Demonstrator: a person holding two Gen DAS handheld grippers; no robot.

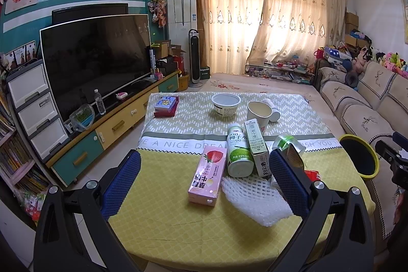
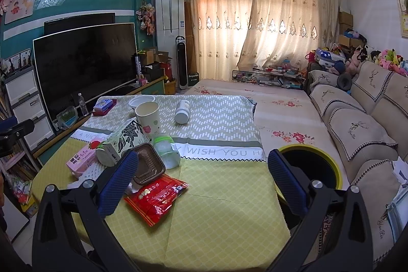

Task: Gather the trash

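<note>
Trash all on the counter (image 2: 216, 208), nothing collected yet.
I've got both grippers, left gripper (image 1: 204, 185) and right gripper (image 2: 204, 185), wide and empty; pink carton (image 1: 207, 176), red wrapper (image 2: 156, 196), bottles unpicked, bin (image 2: 309, 165) beside counter.

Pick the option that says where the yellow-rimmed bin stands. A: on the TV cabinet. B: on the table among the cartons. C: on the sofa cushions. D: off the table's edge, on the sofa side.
D: the yellow-rimmed bin stands below and past the edge of the table, between it and the sofa; both grippers, left gripper and right gripper, are open and empty.
</note>
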